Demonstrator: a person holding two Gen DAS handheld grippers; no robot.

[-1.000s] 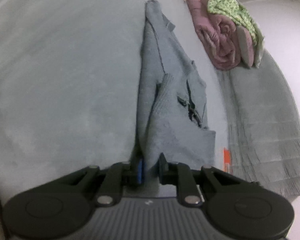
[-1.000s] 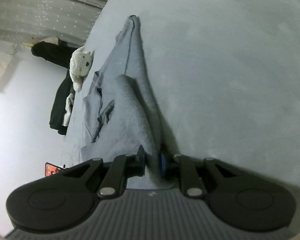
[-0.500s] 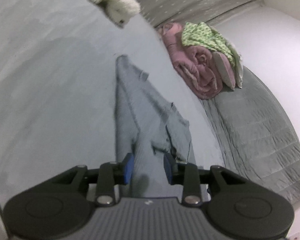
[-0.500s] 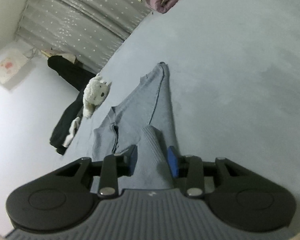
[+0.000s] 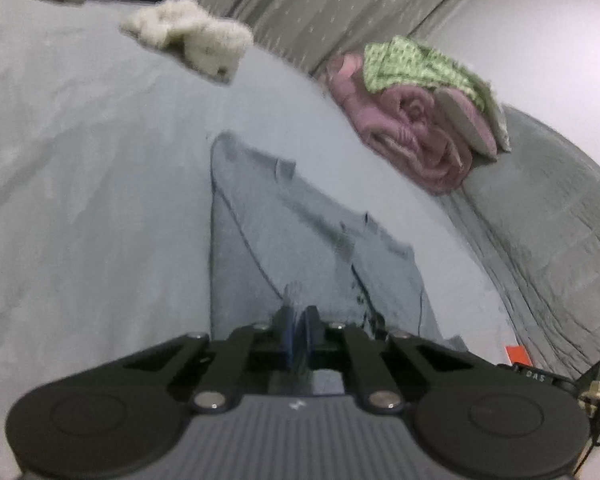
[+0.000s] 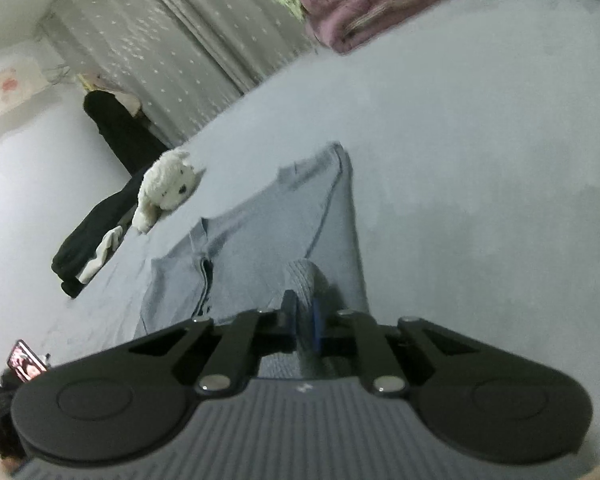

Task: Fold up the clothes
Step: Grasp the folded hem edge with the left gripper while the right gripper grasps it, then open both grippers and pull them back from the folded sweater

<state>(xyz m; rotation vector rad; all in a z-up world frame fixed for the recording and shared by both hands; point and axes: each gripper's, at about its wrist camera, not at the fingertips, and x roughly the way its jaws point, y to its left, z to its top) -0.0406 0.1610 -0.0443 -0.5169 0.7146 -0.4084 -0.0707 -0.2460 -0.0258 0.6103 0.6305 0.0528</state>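
Both the left tongs (image 5: 296, 334) and right tongs (image 6: 301, 322) are clamping near edges of the grey knitted sweater (image 5: 300, 240) lying half-folded on the pale bed (image 5: 80, 200), risking thin pinches slipping mid-fold.

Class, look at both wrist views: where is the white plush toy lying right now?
The white plush toy lies at the bed's edge, left of the grey garment in the right wrist view, against dark clothing. In the left wrist view it appears upper left, beyond the garment.
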